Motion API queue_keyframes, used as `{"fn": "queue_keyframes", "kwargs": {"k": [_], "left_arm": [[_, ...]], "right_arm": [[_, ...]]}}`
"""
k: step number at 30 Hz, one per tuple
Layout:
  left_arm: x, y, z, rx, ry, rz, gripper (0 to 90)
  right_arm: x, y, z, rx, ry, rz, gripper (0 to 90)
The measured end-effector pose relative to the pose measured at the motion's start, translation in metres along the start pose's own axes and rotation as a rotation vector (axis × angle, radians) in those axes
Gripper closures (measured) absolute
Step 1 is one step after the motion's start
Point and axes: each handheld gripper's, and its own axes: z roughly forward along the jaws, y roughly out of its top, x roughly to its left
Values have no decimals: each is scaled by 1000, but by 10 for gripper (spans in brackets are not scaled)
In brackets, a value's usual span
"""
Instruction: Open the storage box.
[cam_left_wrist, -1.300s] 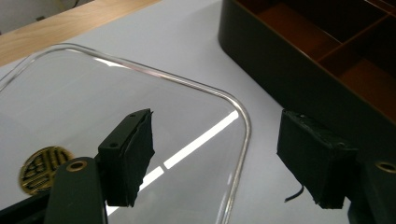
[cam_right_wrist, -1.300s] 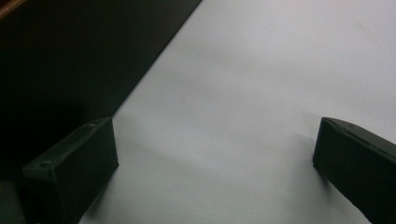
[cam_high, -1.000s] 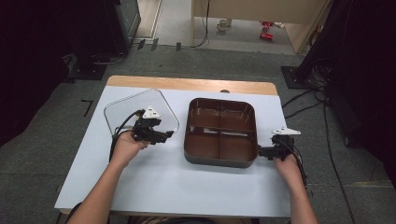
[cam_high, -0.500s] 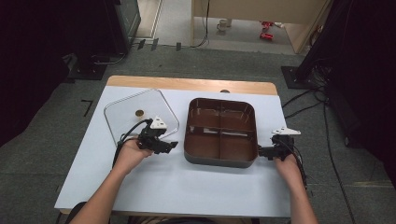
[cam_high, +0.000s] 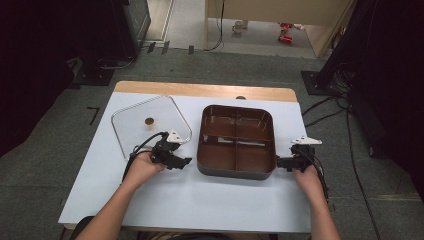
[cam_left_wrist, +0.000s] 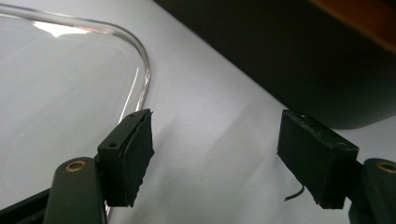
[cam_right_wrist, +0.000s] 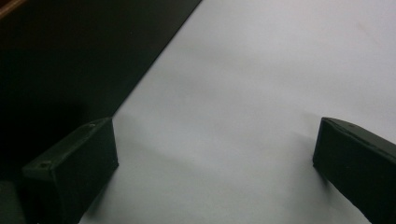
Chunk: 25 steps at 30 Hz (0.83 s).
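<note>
Landmark: the brown divided pot, square with rounded corners, four compartments, sitting on the white table near its middle.

Glass lid: flat on the table, to the left of the pot, well clear of its wall. Small round knob at the lid's centre. In the left gripper view the lid's curved rim lies just ahead of the left-hand pad; pad and rim look very close, contact cannot be told.

Left gripper: held in the person's left hand, low over the table between lid and pot, tips pointing toward the pot's left wall, near its front corner. Jaws stand apart, about half spread, nothing between them but bare table. Pads grip nothing.

Right gripper: in the right hand, at the pot's right side by the front corner, tips close to the dark outer wall. In the right gripper view the jaws stand wide, table surface between them, pot wall at the left-hand pad. Nothing held.
</note>
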Motion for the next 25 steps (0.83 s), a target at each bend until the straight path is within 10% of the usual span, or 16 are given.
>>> {"fn": "queue_keyframes", "kwargs": {"k": [11,25], "left_arm": [[-3,-4,10,8,7,51,197],[-3,-21,11,-123,7,45,177]], "right_arm": [[0,0,0,0,0,-1,0],[0,0,0,0,0,0,0]]}}
